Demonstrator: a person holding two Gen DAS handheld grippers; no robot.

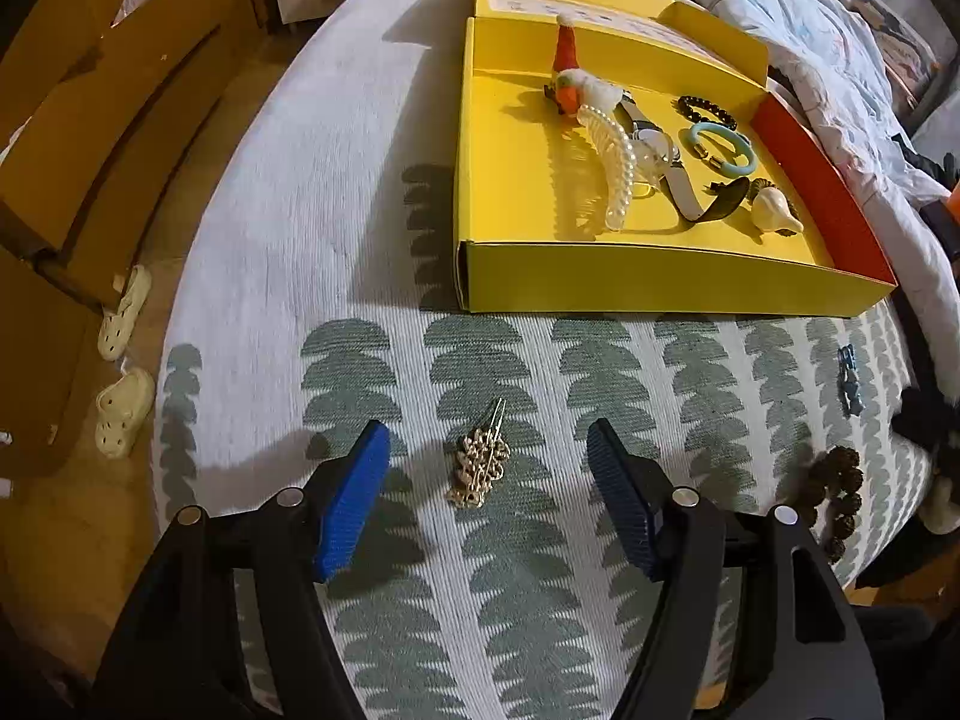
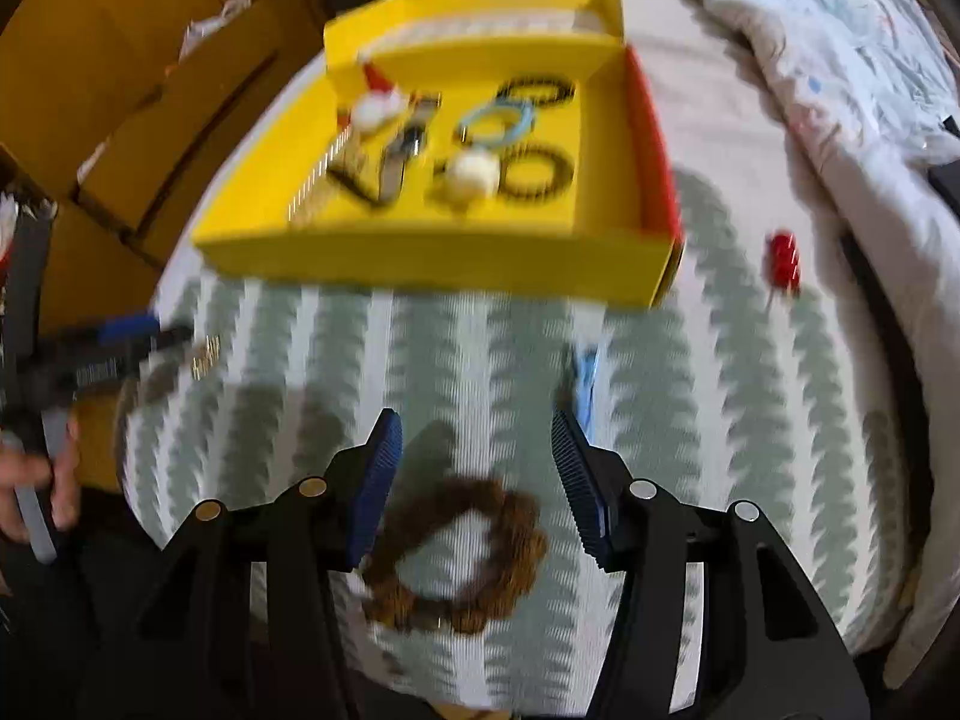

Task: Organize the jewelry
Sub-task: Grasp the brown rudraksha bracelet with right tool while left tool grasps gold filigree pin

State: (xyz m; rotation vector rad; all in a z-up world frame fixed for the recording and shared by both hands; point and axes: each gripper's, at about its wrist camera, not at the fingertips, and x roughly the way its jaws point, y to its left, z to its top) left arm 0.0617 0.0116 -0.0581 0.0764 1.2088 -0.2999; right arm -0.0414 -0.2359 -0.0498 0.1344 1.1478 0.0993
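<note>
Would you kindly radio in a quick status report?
Left gripper open over gold hairpin. Right gripper open over brown bead bracelet. Yellow box ahead, path unobstructed.

a shiny gold-toned metal brooch (image 1: pixel 478 467) is seen between the left jaws, on a woven, ribbed cloth (image 1: pixel 540 570) with a matt finish. ridged blue pads (image 1: pixel 354 504) are carried on smooth black plastic. beyond the jaws, a matt yellow card box (image 1: pixel 630 279) is seen, with glossy pearls (image 1: pixel 618 168) inside. rough brown beads (image 2: pixel 456 552) are shown between the right jaws.
</note>
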